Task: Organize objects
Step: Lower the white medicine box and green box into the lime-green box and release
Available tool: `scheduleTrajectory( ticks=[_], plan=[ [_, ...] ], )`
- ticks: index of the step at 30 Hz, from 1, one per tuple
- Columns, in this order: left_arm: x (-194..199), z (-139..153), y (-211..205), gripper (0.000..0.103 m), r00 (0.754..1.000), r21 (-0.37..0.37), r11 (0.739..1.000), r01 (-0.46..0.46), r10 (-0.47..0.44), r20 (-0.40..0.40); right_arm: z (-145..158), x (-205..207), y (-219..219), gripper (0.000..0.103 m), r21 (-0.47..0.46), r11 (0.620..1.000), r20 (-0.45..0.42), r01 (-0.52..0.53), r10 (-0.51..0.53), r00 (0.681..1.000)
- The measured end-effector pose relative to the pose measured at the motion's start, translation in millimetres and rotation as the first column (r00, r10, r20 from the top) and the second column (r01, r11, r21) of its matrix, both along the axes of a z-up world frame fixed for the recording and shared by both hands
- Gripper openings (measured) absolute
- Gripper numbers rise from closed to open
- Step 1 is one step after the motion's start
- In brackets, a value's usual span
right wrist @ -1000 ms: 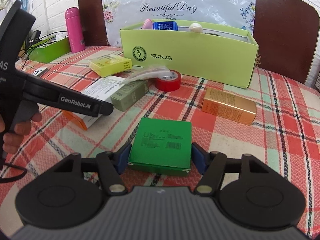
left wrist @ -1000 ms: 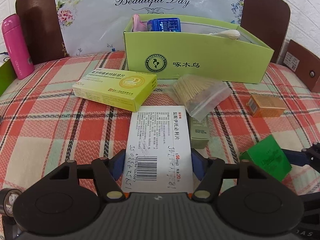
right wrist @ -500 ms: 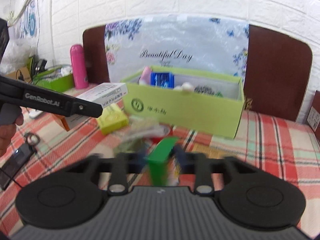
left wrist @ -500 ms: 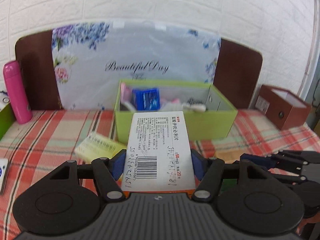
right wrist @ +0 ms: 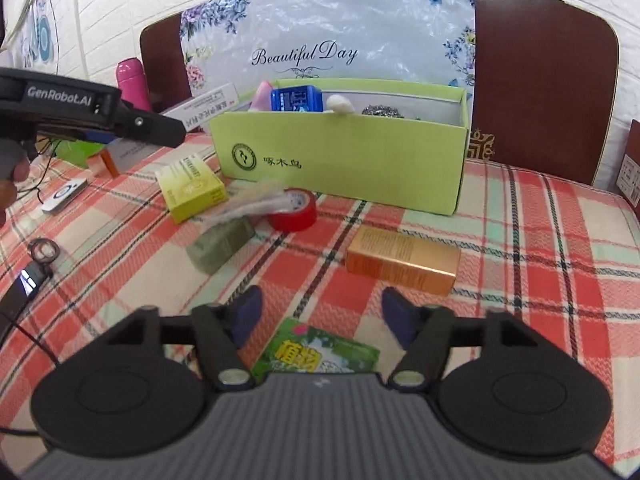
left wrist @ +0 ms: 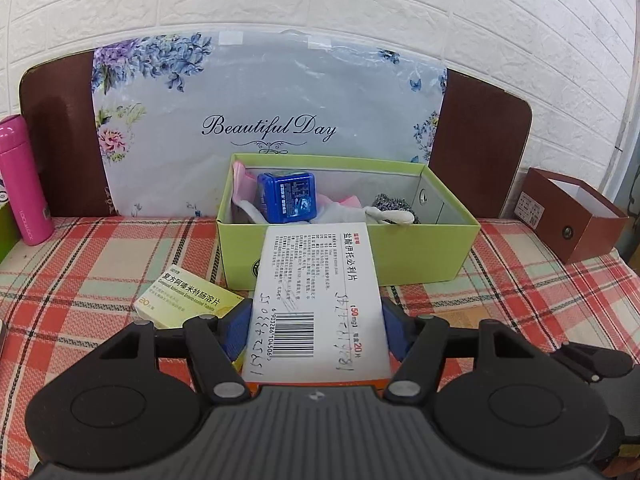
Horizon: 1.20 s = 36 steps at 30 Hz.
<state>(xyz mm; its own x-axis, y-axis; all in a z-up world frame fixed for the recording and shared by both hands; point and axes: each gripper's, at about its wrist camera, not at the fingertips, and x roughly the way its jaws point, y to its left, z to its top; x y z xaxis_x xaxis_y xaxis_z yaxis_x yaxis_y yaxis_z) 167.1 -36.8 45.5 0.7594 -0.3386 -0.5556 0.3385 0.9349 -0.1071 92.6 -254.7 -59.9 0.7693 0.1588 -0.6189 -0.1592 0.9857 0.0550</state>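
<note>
My left gripper (left wrist: 316,320) is shut on a white medicine box (left wrist: 320,280) and holds it in the air just in front of the lime-green storage box (left wrist: 424,256). That storage box holds a blue pack (left wrist: 286,196), cloth and a steel scourer. In the right wrist view the white medicine box (right wrist: 204,110) shows at the upper left. The jaws of my right gripper (right wrist: 322,308) are opening, with the pads clear of everything. A small green box (right wrist: 320,354) lies face up on the checked cloth below them, loose.
On the cloth lie a yellow box (right wrist: 192,188), a bag of sticks (right wrist: 256,204), red tape (right wrist: 294,212), an olive box (right wrist: 222,244) and a gold box (right wrist: 402,260). A pink bottle (left wrist: 22,180) stands far left, a brown box (left wrist: 572,216) far right.
The left gripper rose with the white box to face the storage box. The right gripper lifted the green box, squeezed it on edge, then let it go; it now lies flipped on the cloth.
</note>
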Motion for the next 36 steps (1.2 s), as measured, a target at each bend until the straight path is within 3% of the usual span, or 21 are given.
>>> scheduleTrajectory(
  ticks=[2, 5, 8, 10, 12, 16, 22, 29, 36],
  plan=[
    [0, 1, 1, 0.068, 1.000, -0.004, 1.000, -0.002, 0.002, 0.000, -4, -7, -1, 0.070, -0.014, 1.000, -0.026, -0.021, 0.021, 0.999],
    [0, -1, -2, 0.068, 1.000, -0.007, 1.000, 0.003, -0.003, -0.005, -12, -17, -6, 0.085, 0.025, 1.000, -0.085, -0.016, 0.018, 0.996],
    [-2, -2, -10, 0.068, 1.000, -0.002, 1.000, 0.019, -0.019, -0.009, -19, -22, -4, 0.086, 0.032, 0.999, -0.105, 0.004, 0.000, 0.994],
    [-5, -2, -13, 0.068, 1.000, 0.006, 1.000, 0.031, -0.031, -0.005, -22, -21, 0, 0.083, 0.022, 1.000, -0.110, 0.010, -0.008, 0.994],
    [-5, 0, -14, 0.068, 0.999, 0.012, 0.999, 0.036, -0.036, 0.002, -25, -21, 6, 0.069, -0.010, 1.000, -0.109, 0.000, -0.001, 0.994],
    [0, 7, -13, 0.068, 1.000, 0.013, 1.000, 0.022, -0.022, 0.017, -19, -20, 9, 0.065, -0.030, 0.999, -0.085, -0.021, 0.019, 0.996],
    [17, 28, -24, 0.068, 0.997, -0.003, 1.000, 0.025, -0.025, 0.072, 20, -6, -1, 0.065, -0.019, 1.000, 0.078, 0.022, -0.020, 0.997],
    [57, 51, -53, 0.068, 0.988, -0.014, 0.999, 0.039, -0.036, 0.148, 69, 44, -12, 0.065, -0.037, 0.996, 0.279, 0.077, -0.064, 0.958],
    [106, 47, -69, 0.068, 0.986, -0.067, 0.998, 0.002, 0.009, 0.169, 78, 115, -26, 0.065, -0.047, 0.990, 0.360, 0.132, -0.106, 0.927]
  ],
)
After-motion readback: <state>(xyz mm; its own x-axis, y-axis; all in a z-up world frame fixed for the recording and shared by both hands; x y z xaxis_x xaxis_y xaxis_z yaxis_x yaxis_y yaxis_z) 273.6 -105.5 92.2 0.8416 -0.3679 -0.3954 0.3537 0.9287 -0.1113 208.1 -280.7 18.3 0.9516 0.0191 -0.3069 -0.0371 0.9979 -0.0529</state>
